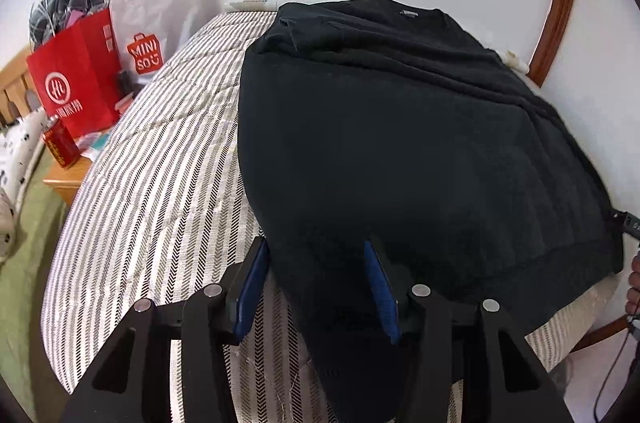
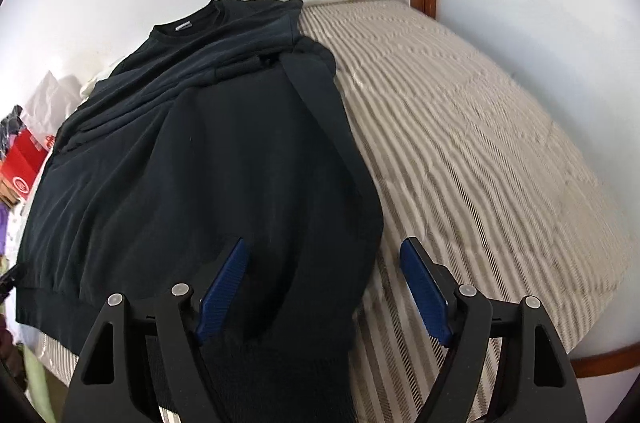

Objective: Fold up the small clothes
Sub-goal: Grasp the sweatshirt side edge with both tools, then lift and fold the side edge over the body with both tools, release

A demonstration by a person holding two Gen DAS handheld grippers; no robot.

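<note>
Left view. Left tongs [image 1: 316,287]: nearest, spread wide, blue pads either side of a dark strip of the sweater [image 1: 400,151], nothing pinched. Sweater: black, lying flat on the striped bed [image 1: 160,183], collar at the far end, hem near. Red bag [image 1: 76,83] and white bag [image 1: 152,23] beyond the bed's left side. Judged step: side fold about done; next move calls for closing on the near hem or sleeve end.

Right view. Right tongs [image 2: 324,287]: spread, straddling the sweater's [image 2: 200,163] right edge, empty. Sleeve [image 2: 320,111] folded across the body. Black fabric hides seams; cloth nearest the tongs is cut off below.
</note>
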